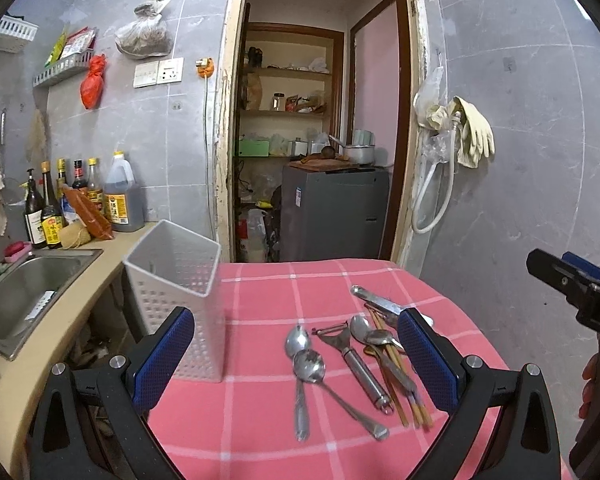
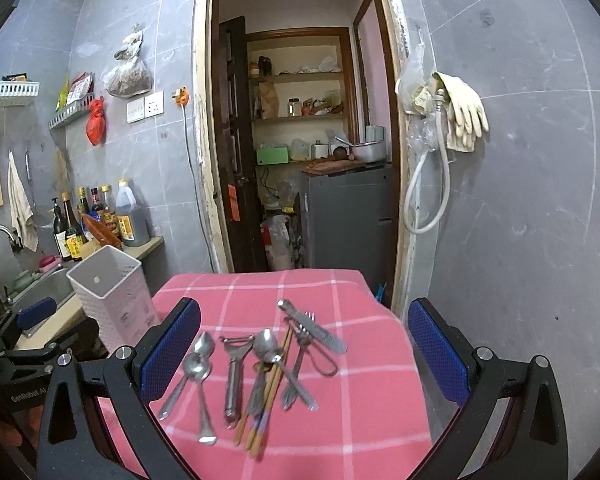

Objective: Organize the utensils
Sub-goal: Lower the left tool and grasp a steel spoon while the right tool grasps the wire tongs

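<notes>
A white perforated utensil holder (image 1: 180, 300) stands empty at the left edge of the pink checked tablecloth (image 1: 268, 296); it also shows in the right wrist view (image 2: 114, 300). Two spoons (image 1: 306, 364), a metal peeler (image 1: 356, 356), wooden chopsticks (image 1: 400, 384), more spoons and a knife (image 1: 380, 302) lie loose on the cloth. In the right wrist view the spoons (image 2: 196, 368), peeler (image 2: 232, 376), chopsticks (image 2: 268, 396), fork (image 2: 300, 356) and knife (image 2: 316, 328) lie between the fingers. My left gripper (image 1: 300, 356) is open and empty above the utensils. My right gripper (image 2: 304, 348) is open and empty.
A steel sink (image 1: 24, 292) is set in a beige counter (image 1: 100, 264) to the left, with sauce bottles (image 1: 80, 200) behind it. A doorway (image 1: 320, 120) opens behind the table onto a grey fridge (image 1: 332, 216). Rubber gloves (image 1: 472, 132) and a hose hang on the right wall.
</notes>
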